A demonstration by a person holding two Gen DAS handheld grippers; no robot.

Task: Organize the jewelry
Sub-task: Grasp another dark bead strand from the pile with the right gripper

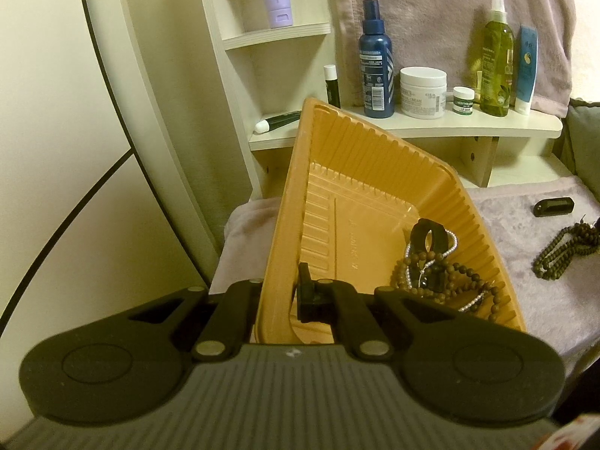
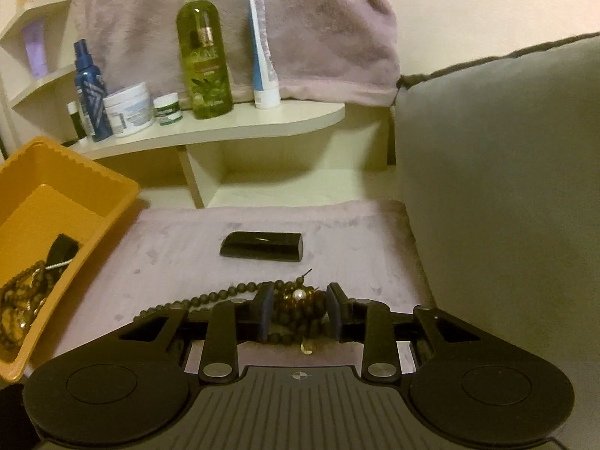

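Clamping the near wall of the orange plastic tray (image 1: pixel 360 172), my left gripper (image 1: pixel 279 292) has its jaws pinched together on that thin rim at the lower centre of the left wrist view, one finger outside the wall and one inside. That tray sits tilted, its far corner rising toward the white shelf (image 1: pixel 450 123) in the upper middle of the frame. Inside it, at the lower right of the tray floor, lies a tangle of brown bead bracelets (image 1: pixel 442 281) with a string of small pearls (image 1: pixel 431 258) and a black ring-shaped piece.

My right gripper (image 2: pixel 299 311) is at the lower centre of the right wrist view, jaws apart, with a heap of dark wooden beads (image 2: pixel 300 315) lying directly between the fingers on the mauve towel (image 2: pixel 187 232). I cannot tell whether the pads touch the heap. A single pearl (image 2: pixel 299 294) sits on top of it, and a strand of the same beads trails off to the lower left. Just beyond, at frame centre, rests a black oblong case (image 2: pixel 261 245). The tray's corner shows at the left edge.
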